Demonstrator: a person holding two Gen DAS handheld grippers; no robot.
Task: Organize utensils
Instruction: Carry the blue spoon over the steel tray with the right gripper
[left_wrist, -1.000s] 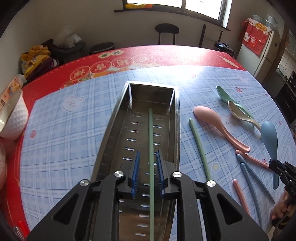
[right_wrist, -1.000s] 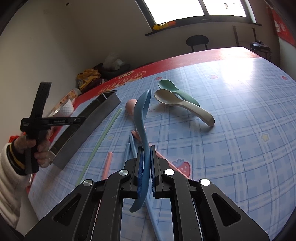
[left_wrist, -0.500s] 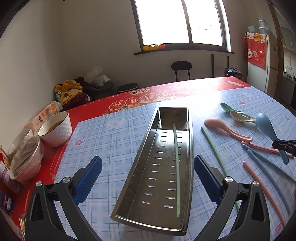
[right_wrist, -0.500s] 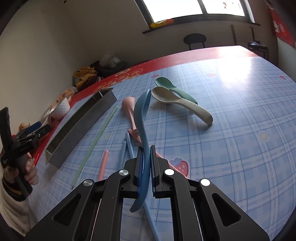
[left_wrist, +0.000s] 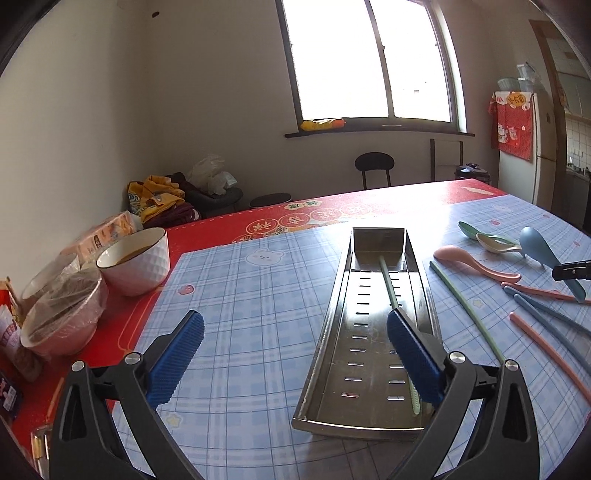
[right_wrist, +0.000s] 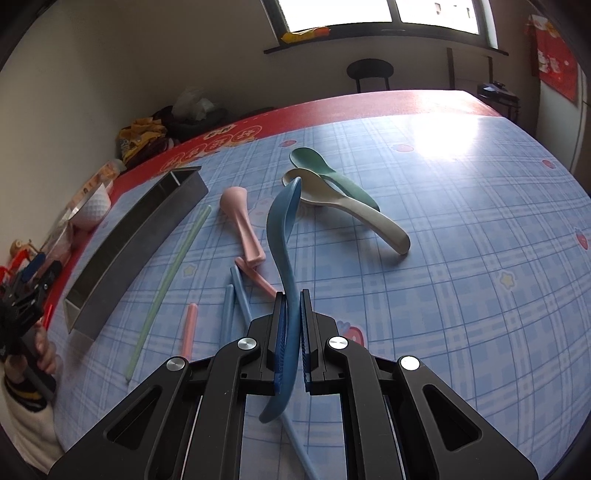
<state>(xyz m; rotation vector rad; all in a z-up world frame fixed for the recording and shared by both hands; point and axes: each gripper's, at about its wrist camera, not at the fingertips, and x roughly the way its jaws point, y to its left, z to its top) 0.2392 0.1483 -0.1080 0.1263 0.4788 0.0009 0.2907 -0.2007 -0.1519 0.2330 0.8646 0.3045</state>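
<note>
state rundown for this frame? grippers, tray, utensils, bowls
left gripper: open, empty
right gripper: shut on blue spoon, held off the table
metal tray: holds one green chopstick
second green chopstick: on the table, beside the tray
pink spoon: lying on the table
green spoon: lying on the table
cream spoon: lying on the table
white bowl: upright, brown liquid inside
plastic-covered bowl: wrapped
</note>
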